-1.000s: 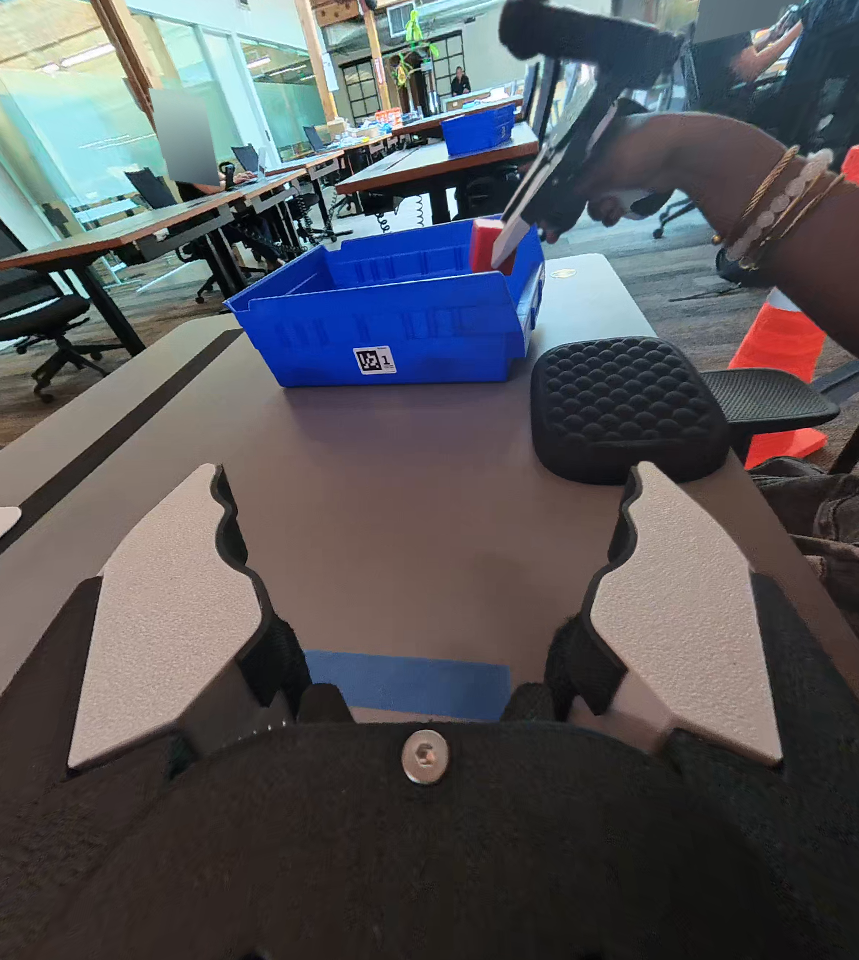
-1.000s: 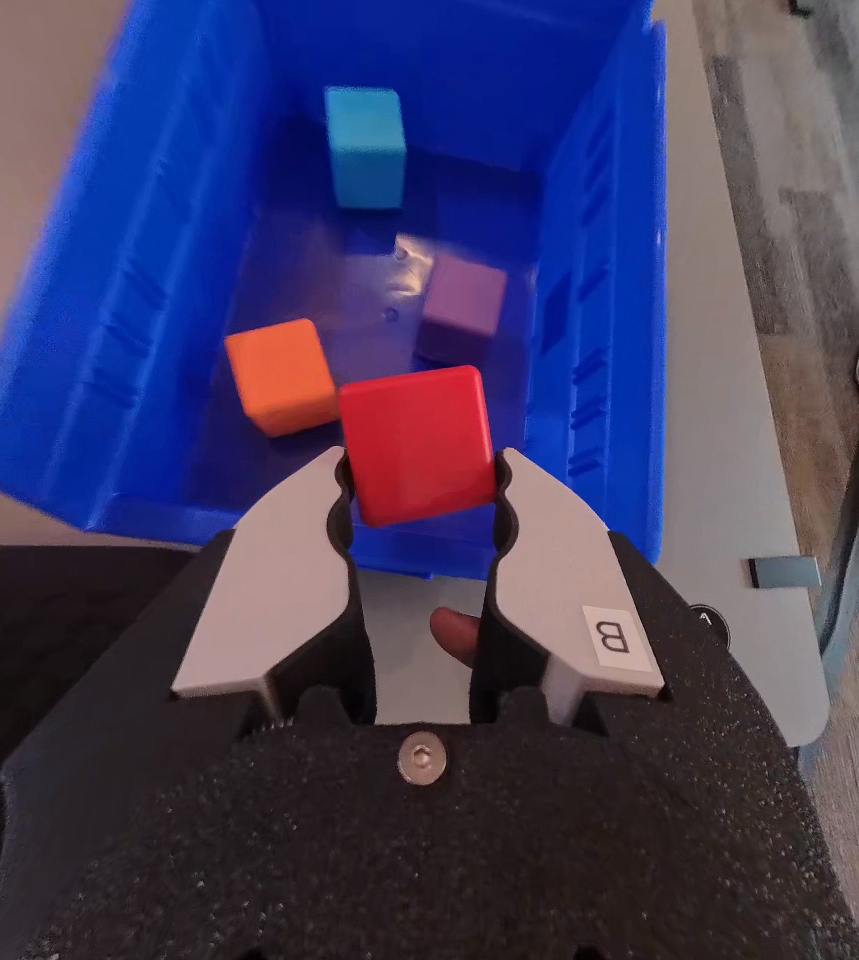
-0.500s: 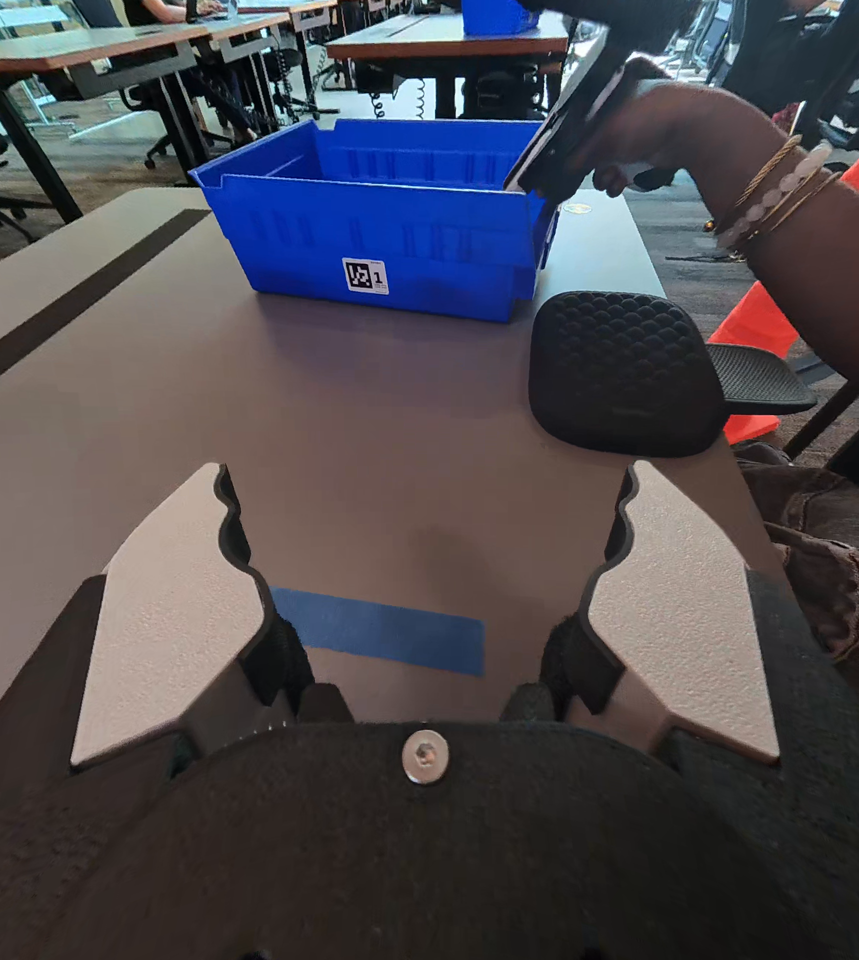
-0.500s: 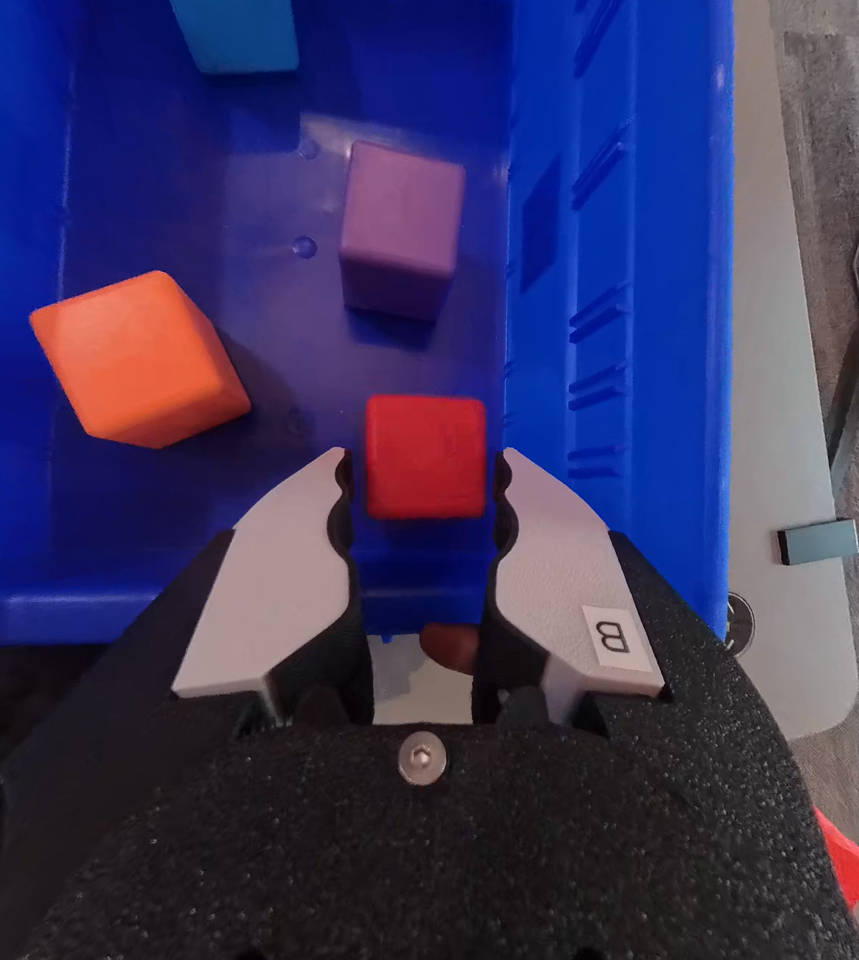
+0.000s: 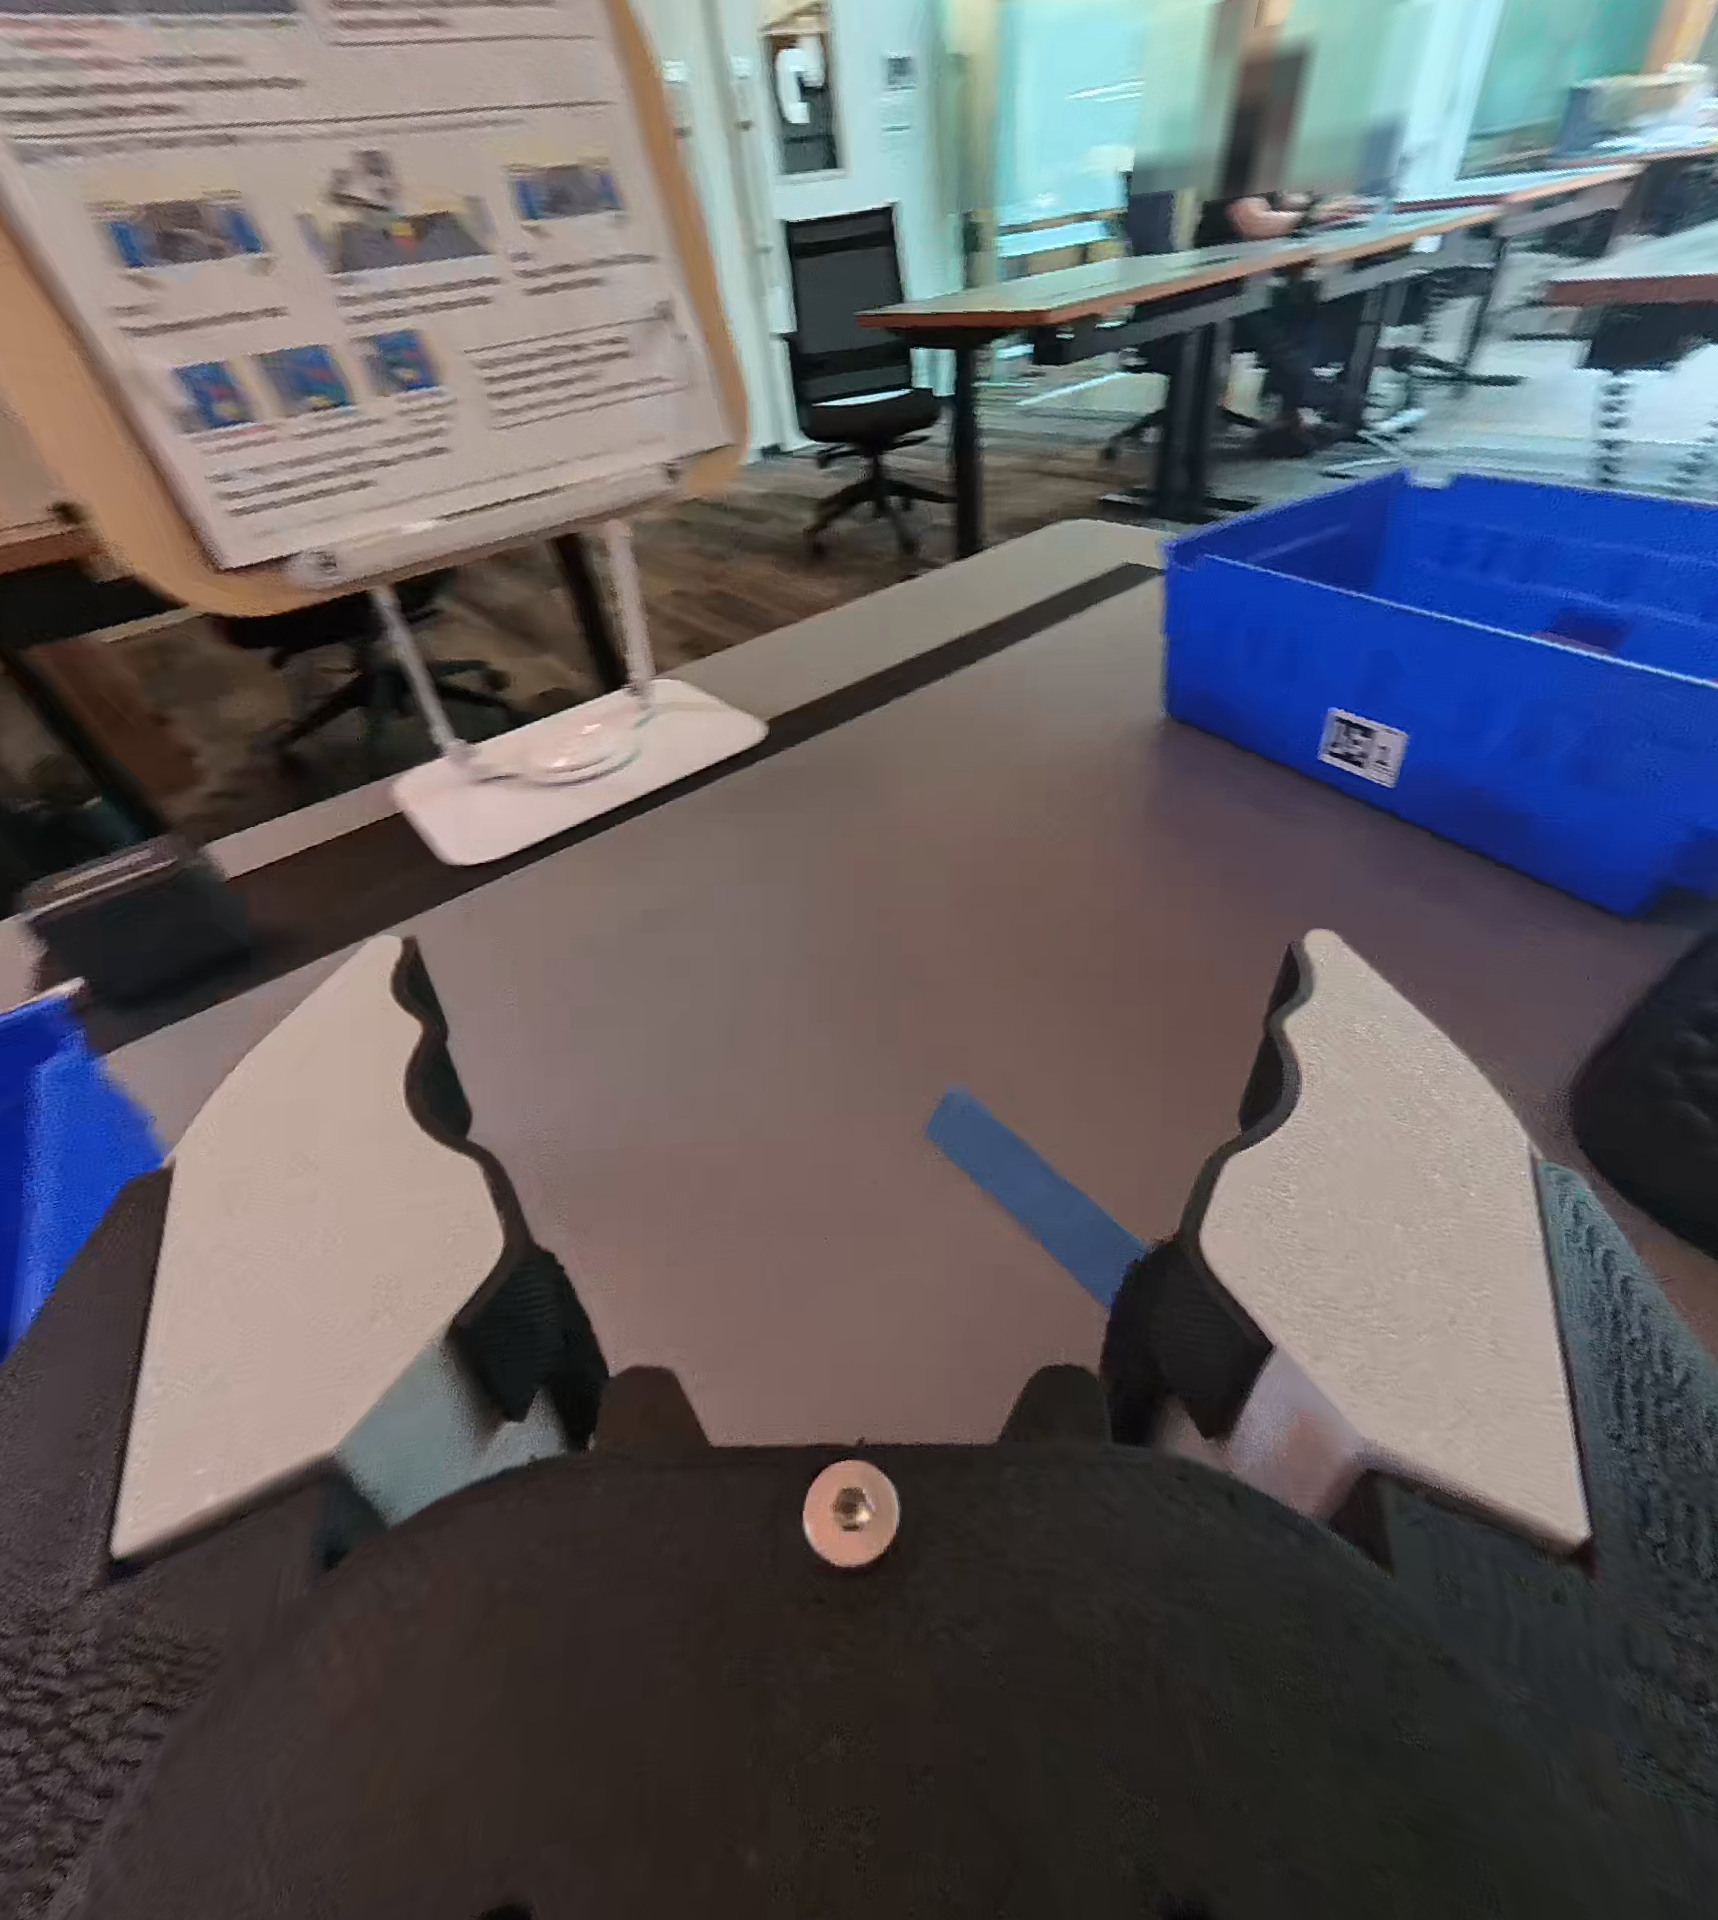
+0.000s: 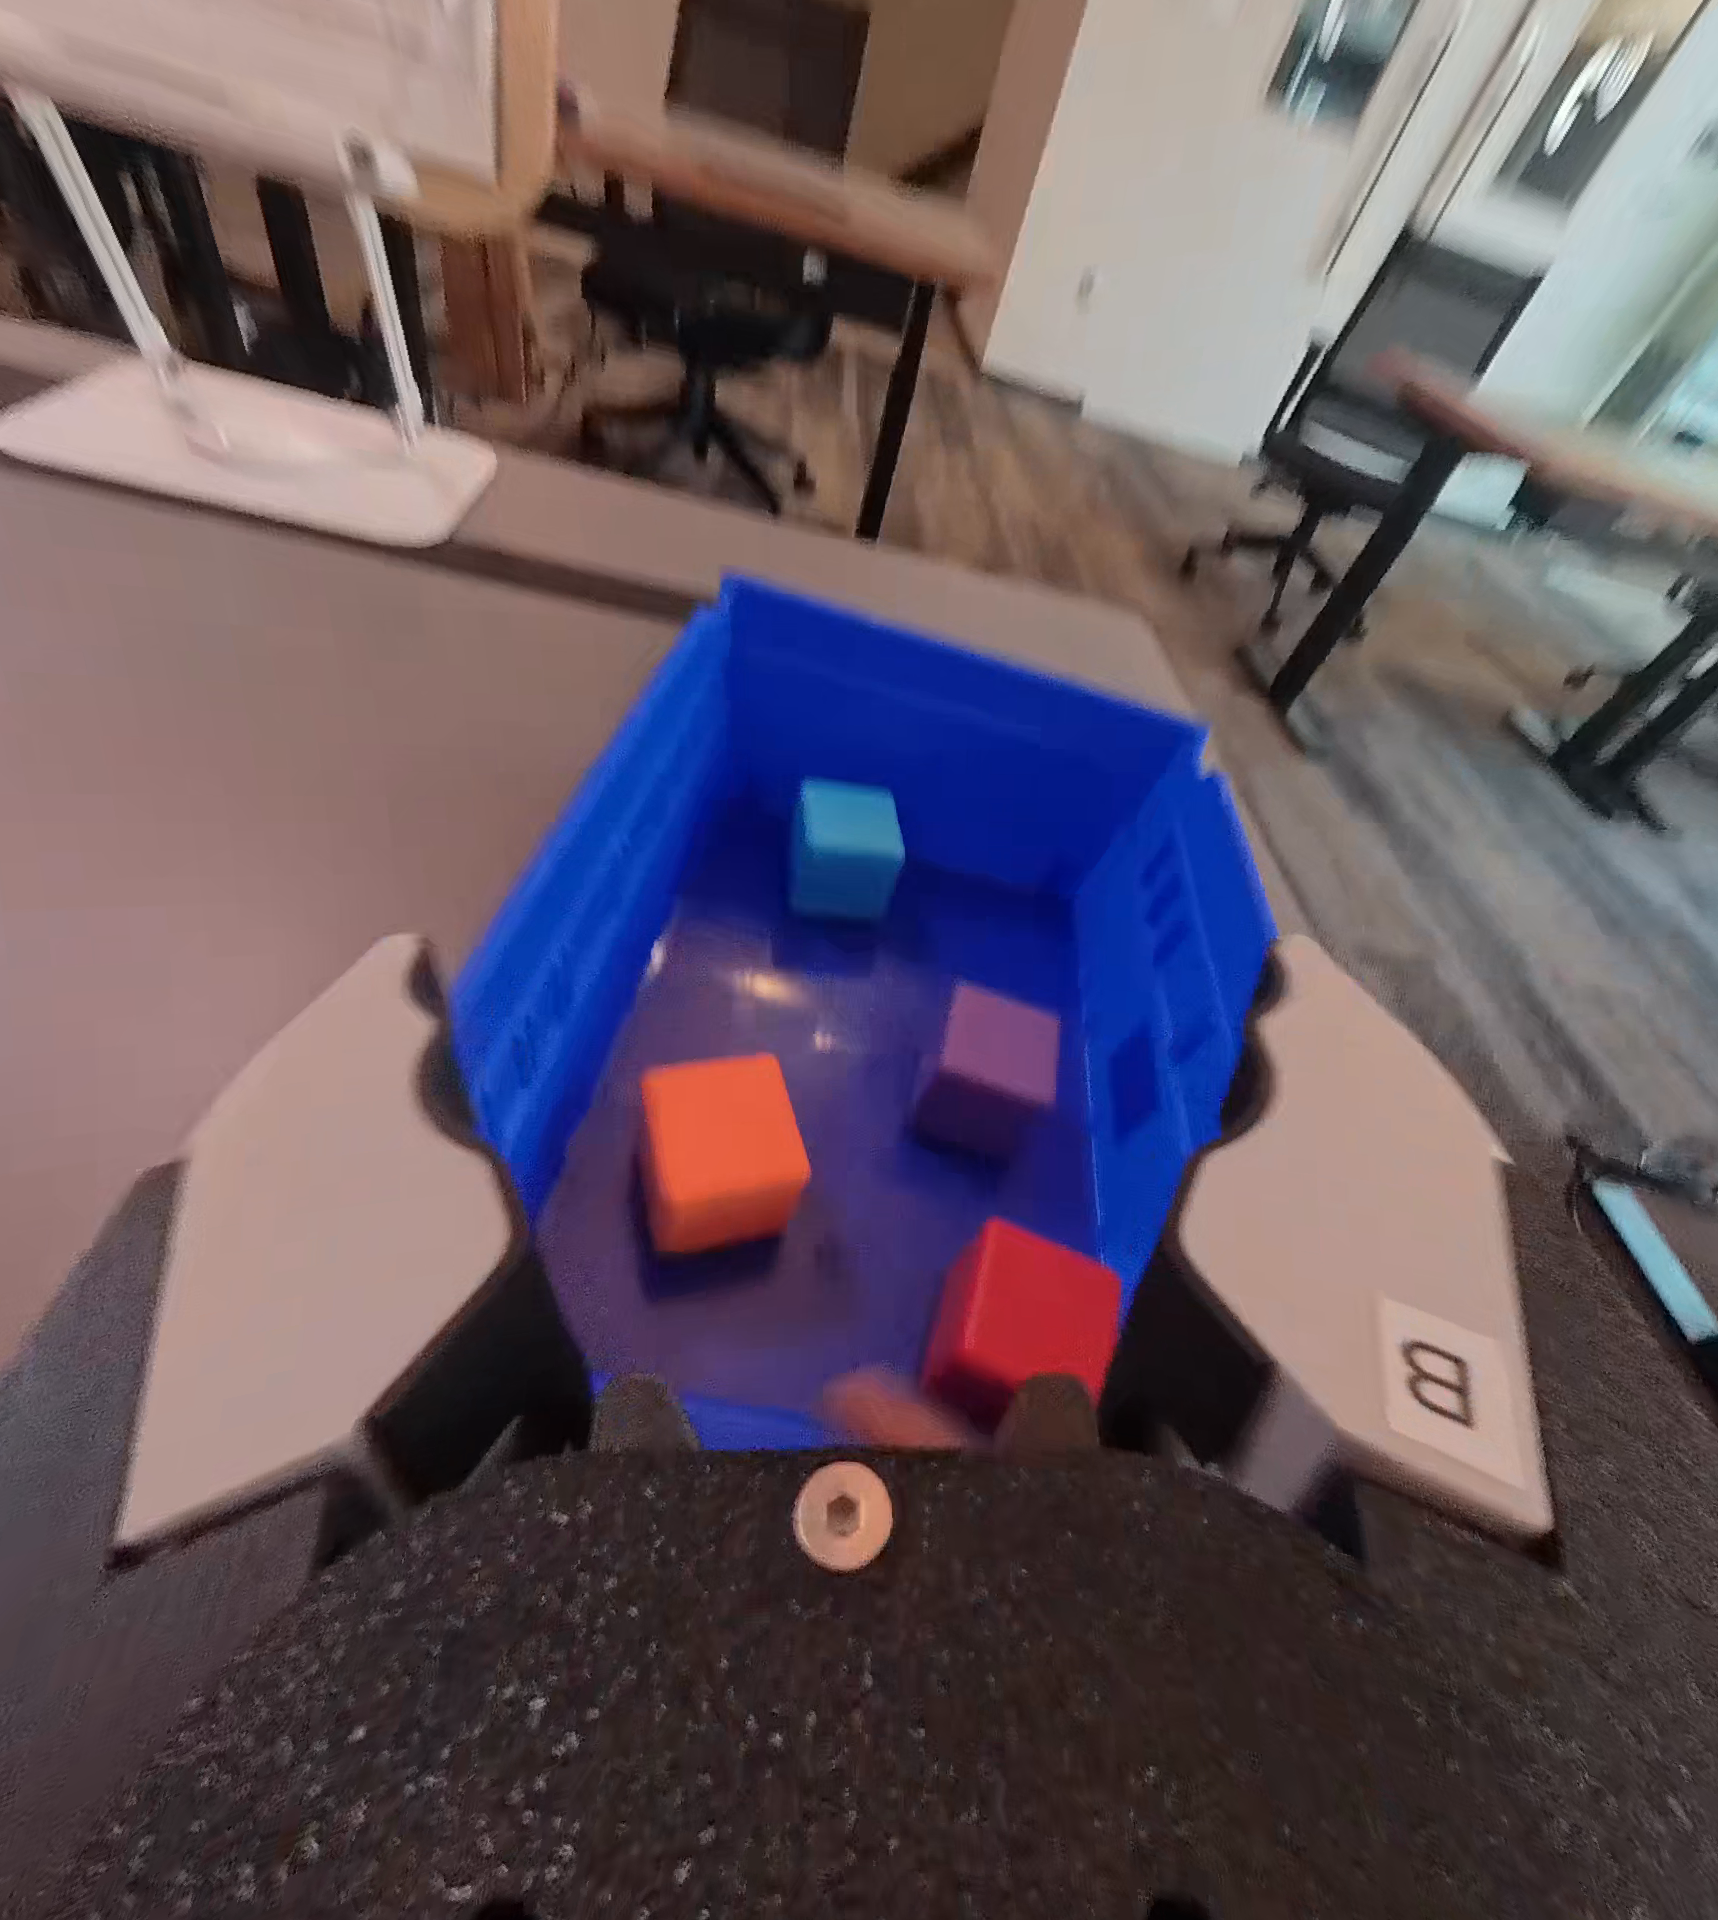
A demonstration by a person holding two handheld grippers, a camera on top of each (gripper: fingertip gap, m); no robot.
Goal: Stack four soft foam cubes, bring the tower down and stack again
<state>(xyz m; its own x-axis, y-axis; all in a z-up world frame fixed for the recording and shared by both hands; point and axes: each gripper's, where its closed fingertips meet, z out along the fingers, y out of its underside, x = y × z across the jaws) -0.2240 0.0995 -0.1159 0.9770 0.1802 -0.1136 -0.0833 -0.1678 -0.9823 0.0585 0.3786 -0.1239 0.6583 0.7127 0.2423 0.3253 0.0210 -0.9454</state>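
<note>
Right gripper (image 6: 839,971) jaws apart above blue bin (image 6: 564,997); red cube (image 6: 1026,1314), orange cube (image 6: 720,1148) inside. Left gripper (image 5: 850,971) jaws apart over worktop (image 5: 834,883).

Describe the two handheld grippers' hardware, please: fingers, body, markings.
Both match: the left gripper and right gripper each have two flat, light grey fingers with wavy black inner pads, mounted on a rough black textured body with one silver hex screw at centre. The right gripper's right finger carries a white sticker with a single letter. No cables visible.
</note>
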